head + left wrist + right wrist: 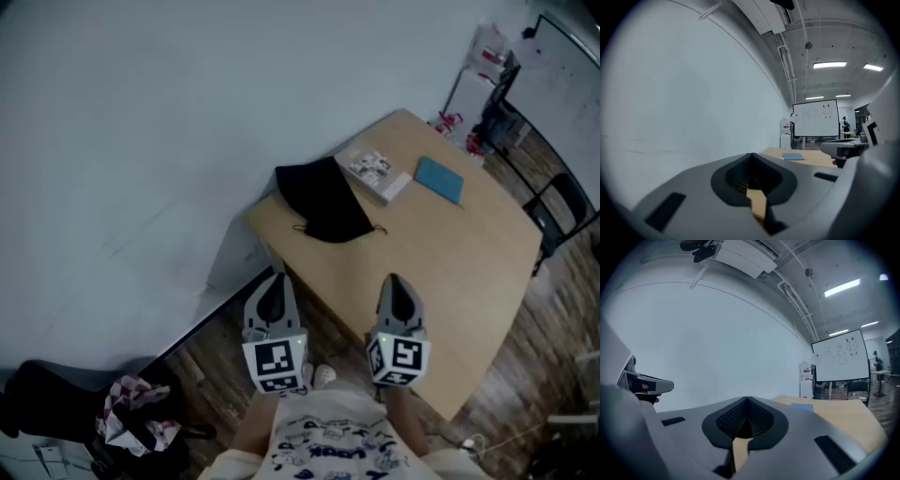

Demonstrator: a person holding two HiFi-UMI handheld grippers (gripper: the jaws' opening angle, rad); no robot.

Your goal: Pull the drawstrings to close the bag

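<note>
Black fabric drawstring bag lies slumped at the far left corner of the light wooden tabletop, close to the pale wall. Its thin cords trail from the edge nearest the person, which would let each side be taken separately. A white printed booklet and a flat blue pad sit beside it along the far edge.

In the head view, the 2 grippers hang side by side at the near edge, well apart from the bag: the left gripper just off the tabletop's left edge, the right gripper over the wood. This looks like a ready stance, with no reach begun.

The left gripper view shows the jaws pressed together with nothing between them; the blue pad shows beyond, the bag does not.

The right gripper view shows the same, tips meeting, empty, aimed roughly level across the tabletop.
</note>
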